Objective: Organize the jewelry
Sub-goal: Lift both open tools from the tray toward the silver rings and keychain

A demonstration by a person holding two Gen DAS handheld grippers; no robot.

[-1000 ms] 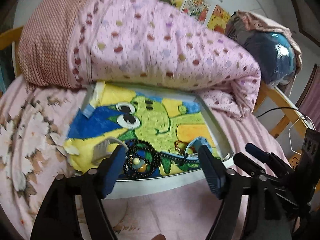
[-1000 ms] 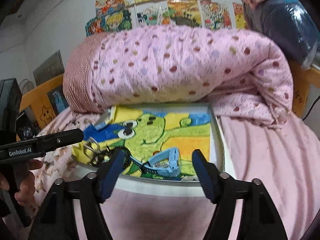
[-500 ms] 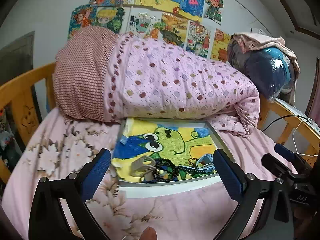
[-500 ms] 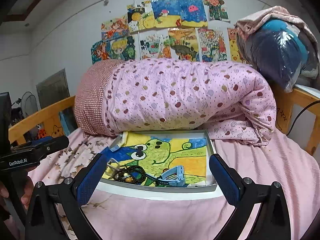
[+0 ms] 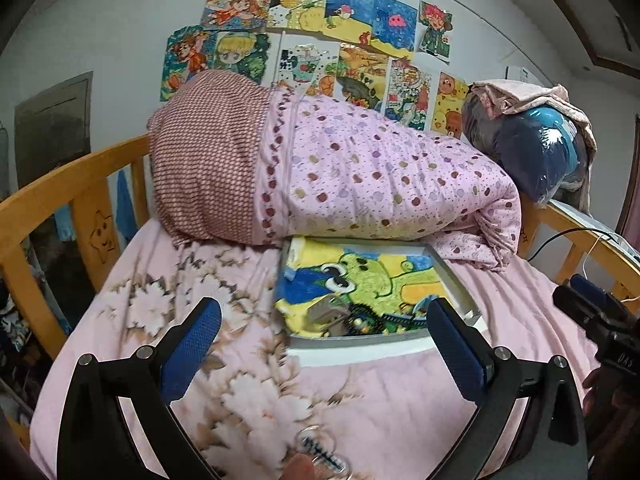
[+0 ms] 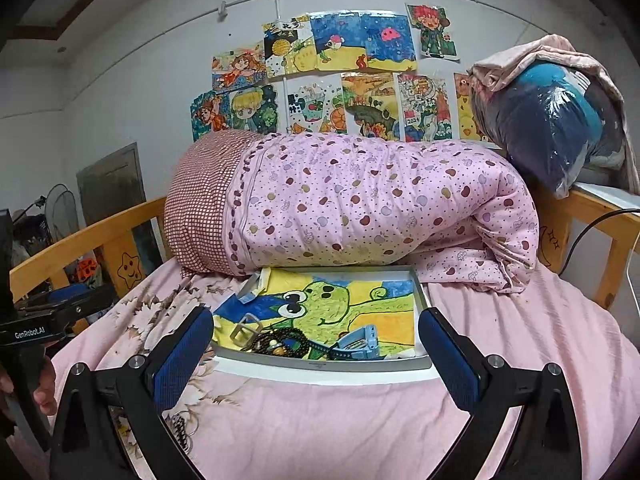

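Observation:
A shallow grey tray [image 6: 320, 365] lined with a frog picture lies on the pink bed. Along its near edge sit a black bead bracelet [image 6: 280, 342], a light blue watch [image 6: 356, 342] and a grey buckle-like piece [image 6: 244, 330]. My right gripper [image 6: 316, 320] hangs open in front of the tray, with nothing between its blue pads. In the left wrist view the tray [image 5: 360, 342] sits right of centre, holding the beads [image 5: 360, 322] and the grey piece [image 5: 328, 312]. My left gripper [image 5: 324, 312] is open and holds nothing. A small clear piece with dark marks [image 5: 320, 452] lies on the sheet close below it.
A rolled pink dotted quilt [image 6: 360, 208] presses against the tray's far side. A wooden bed rail [image 6: 80, 240] runs along the left and right. A plastic-wrapped bundle [image 6: 552, 128] rests on the right rail. A hand [image 6: 44, 392] holds the left gripper's handle at the left edge.
Both grippers have drawn back and risen away from the tray, and their jaws have spread wider. The beads, watch and grey piece stay in the tray.

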